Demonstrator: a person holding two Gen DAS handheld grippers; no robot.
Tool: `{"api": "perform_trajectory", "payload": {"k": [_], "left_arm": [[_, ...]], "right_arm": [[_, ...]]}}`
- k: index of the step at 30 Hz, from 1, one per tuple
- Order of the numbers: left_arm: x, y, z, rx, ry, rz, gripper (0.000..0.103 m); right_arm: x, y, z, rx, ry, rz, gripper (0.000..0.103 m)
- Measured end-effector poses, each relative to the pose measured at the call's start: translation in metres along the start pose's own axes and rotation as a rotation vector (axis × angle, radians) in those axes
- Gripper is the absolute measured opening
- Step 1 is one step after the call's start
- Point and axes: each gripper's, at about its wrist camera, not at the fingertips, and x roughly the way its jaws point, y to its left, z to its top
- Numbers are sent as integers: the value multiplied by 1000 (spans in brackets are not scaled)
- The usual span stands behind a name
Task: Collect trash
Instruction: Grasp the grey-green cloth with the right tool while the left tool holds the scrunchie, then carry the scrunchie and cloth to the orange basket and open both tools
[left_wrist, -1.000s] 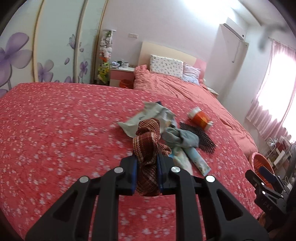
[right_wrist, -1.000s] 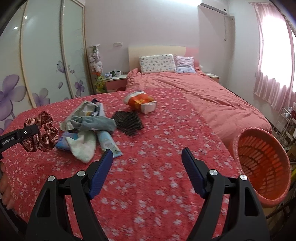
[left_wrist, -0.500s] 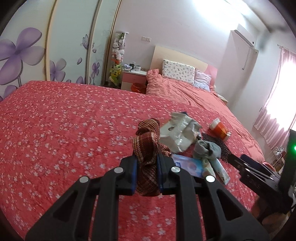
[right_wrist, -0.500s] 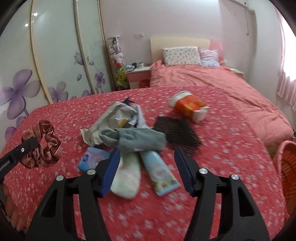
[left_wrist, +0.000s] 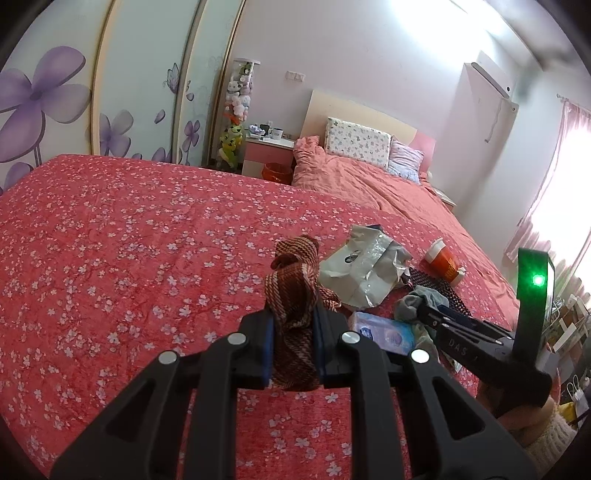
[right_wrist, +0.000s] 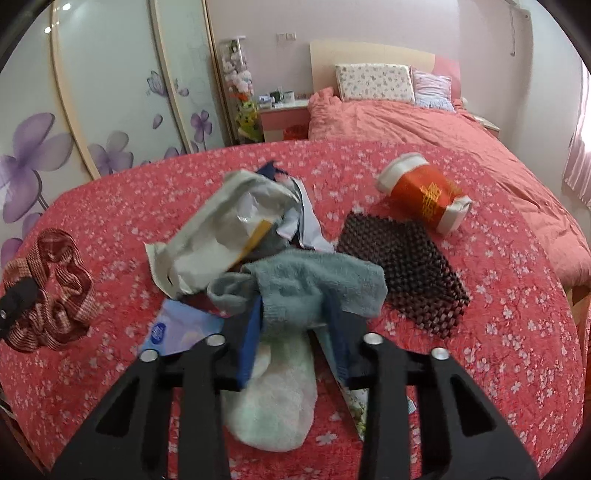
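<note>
My left gripper (left_wrist: 293, 325) is shut on a brown-red plaid scrunchie (left_wrist: 295, 291), held just above the red flowered bedspread (left_wrist: 129, 258). In the right wrist view the scrunchie (right_wrist: 51, 295) hangs at the far left. My right gripper (right_wrist: 293, 325) is down in the trash pile. Its jaws are closing, and a blue-grey sock (right_wrist: 317, 288) is pinched between the blue pads. Around it lie a pale sock (right_wrist: 277, 398), a crumpled white bag (right_wrist: 221, 236), a blue tissue packet (right_wrist: 181, 328), a black mesh (right_wrist: 402, 266) and an orange cup (right_wrist: 424, 195) on its side.
A second bed with pillows (right_wrist: 373, 86) stands behind, with a pink nightstand (right_wrist: 284, 118) beside it. Flowered wardrobe doors (right_wrist: 110, 110) line the left wall. A person's hand (left_wrist: 524, 417) holds the right gripper at the lower right of the left wrist view.
My right gripper swung left from the orange basket to the pile, dropped lower, and its jaws narrowed onto the blue-grey sock. The left gripper drifted a little and still holds the scrunchie.
</note>
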Motion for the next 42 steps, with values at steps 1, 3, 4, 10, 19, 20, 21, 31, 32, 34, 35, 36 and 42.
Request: {"api": "perform_trajectory", "payload": {"k": [1,3,4,10,19,20,21,31,32,34,35,36,42], "left_arm": [[0,-1,0,0,1,-1,18],[1,-3,0,0,1,-2,18],[1,-3,0,0,1,-4,18],[-3,-14,1,16,-5,-13,18],[-10,-42,1,48,-13,-45,18],[-12,-46,1,52,-13,-51,18],[-13,-51,1,59,-13,-57,18],[-17,-98,-5,119,-7,-126,18],[-17,-104,-7,126,-4,-139,18],[-17,-119,-10,144,3,-165,18],[-17,-124,-12,150,5,-175,18],[-17,-131,-13,158,8,-189,18],[-16,-171,-23,192,28,-274,18]], "right_arm": [[-2,0,-1,-7,-3,-6,17],[-8,-1,-2,-2,-17,-2,14],[-10,-4,-2,1,-24,-1,13],[-36,-19,0,30,-82,11,12],[-76,-52,1,97,-164,20,12],[-79,-55,1,102,-171,18,12],[-83,-59,1,107,-179,16,12],[-128,-106,-19,158,-244,-40,12],[-132,-111,-21,164,-250,-52,12],[-142,-122,-27,177,-270,-75,12],[-147,-127,-29,185,-281,-92,12],[-153,-134,-32,195,-296,-113,12],[-179,-163,-46,239,-354,-201,12]]}}
